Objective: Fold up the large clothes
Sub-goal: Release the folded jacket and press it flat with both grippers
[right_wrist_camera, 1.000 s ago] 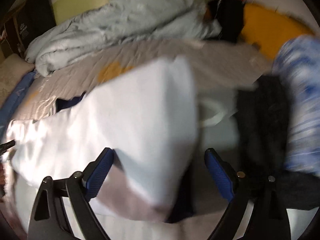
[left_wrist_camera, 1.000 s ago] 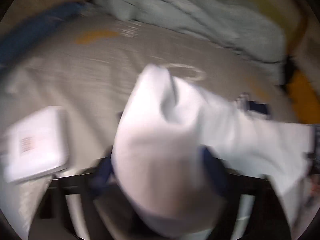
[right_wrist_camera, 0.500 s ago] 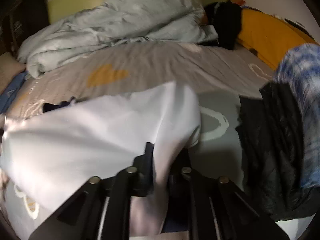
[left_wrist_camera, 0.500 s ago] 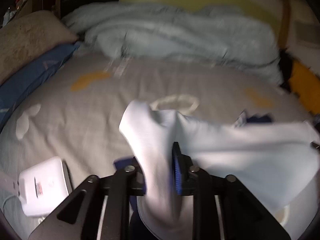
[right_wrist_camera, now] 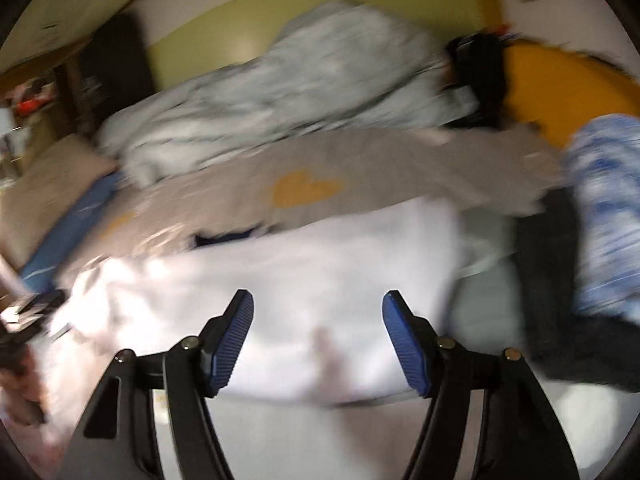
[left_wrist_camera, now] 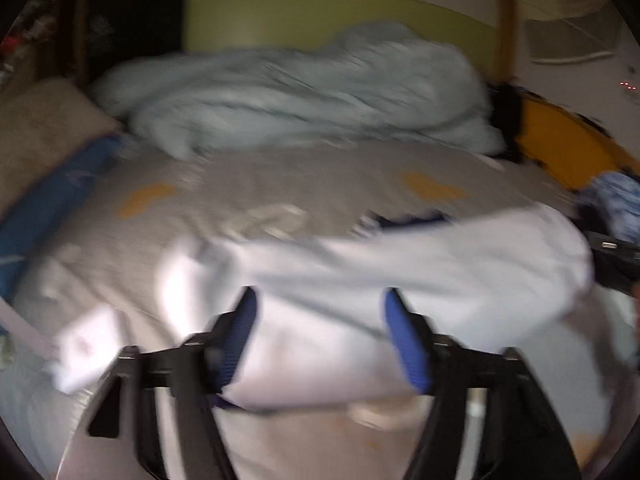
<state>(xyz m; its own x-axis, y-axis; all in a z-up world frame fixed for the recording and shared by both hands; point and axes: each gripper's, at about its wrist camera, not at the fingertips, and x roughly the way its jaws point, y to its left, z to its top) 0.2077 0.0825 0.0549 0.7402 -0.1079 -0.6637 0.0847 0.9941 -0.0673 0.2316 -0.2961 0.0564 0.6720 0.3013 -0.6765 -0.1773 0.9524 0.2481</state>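
A white garment (left_wrist_camera: pixel 400 272) lies folded across the grey bedsheet (left_wrist_camera: pixel 304 176), with a dark blue edge showing at its far side. My left gripper (left_wrist_camera: pixel 318 332) hovers above its near edge; the jaws are opening, the blue pads apart and pressing on nothing. In the right wrist view the same white garment (right_wrist_camera: pixel 320 280) spreads wide beneath my right gripper (right_wrist_camera: pixel 318 336), whose jaws are also opening with only cloth lying below them. Both views are motion-blurred. The other gripper (right_wrist_camera: pixel 24 316) shows at the left edge of the right wrist view.
A crumpled pale blue duvet (left_wrist_camera: pixel 304 96) fills the bed's far side. A black garment (right_wrist_camera: pixel 556 280) and a blue-white patterned cloth (right_wrist_camera: pixel 604 208) lie at the right, near an orange pillow (right_wrist_camera: pixel 560 84). A white box (left_wrist_camera: pixel 88 344) sits at the left.
Half a second ago both grippers pinched the white garment; both have let go, opened and pulled back and up. The garment now lies flat on the bed.
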